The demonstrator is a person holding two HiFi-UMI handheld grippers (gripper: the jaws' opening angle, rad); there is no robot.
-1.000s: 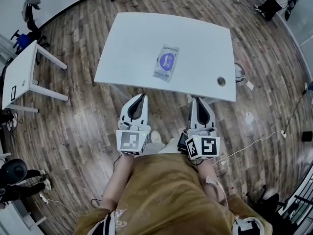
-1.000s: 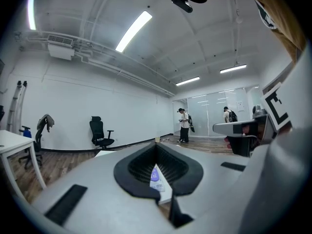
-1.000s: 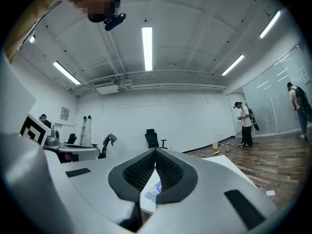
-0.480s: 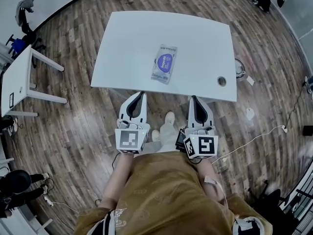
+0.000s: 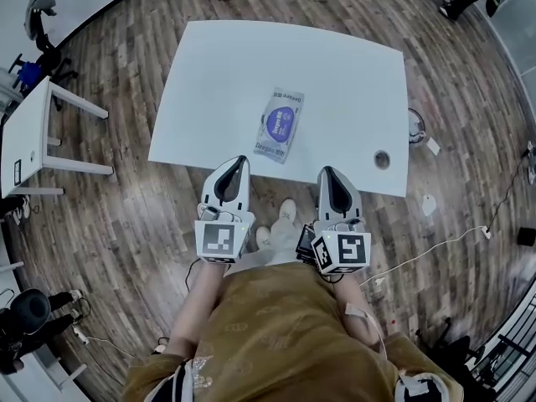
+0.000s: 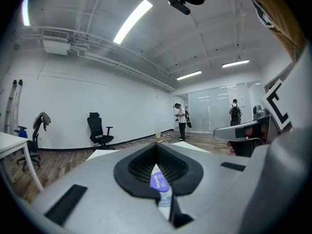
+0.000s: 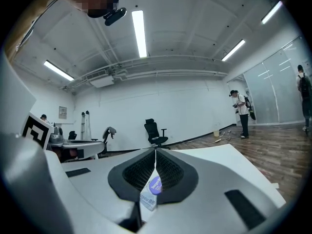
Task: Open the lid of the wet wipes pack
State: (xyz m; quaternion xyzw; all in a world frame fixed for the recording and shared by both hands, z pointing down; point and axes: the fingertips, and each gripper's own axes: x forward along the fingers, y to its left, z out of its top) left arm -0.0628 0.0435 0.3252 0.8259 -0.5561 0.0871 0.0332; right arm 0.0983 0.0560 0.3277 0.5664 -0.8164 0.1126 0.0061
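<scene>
Right now both my grippers are clenched on nothing. The left gripper (image 5: 243,160) has its jaws drawn together to a thin seam at the tip, and the right gripper (image 5: 325,172) is closed the same way. I hold them side by side, pointing almost level toward the table (image 5: 209,74), with their tips about at its near edge as seen from above.

The wet wipes pack (image 5: 279,126) lies flat on the table, just in from that near edge and roughly midway along it. It is ahead of both tips and apart from them. Its long axis runs away from the near edge toward the far one, with the far end leaning slightly to my right. The purple oval lid (image 5: 282,121) sits near the middle of its top face and looks closed.

The pack falls between the lines of my two grippers. Its near end is a little closer to the left tip than to the right. I judge the reach not yet made: I would have to go forward over the edge and inward, and unclench before touching the lid.
</scene>
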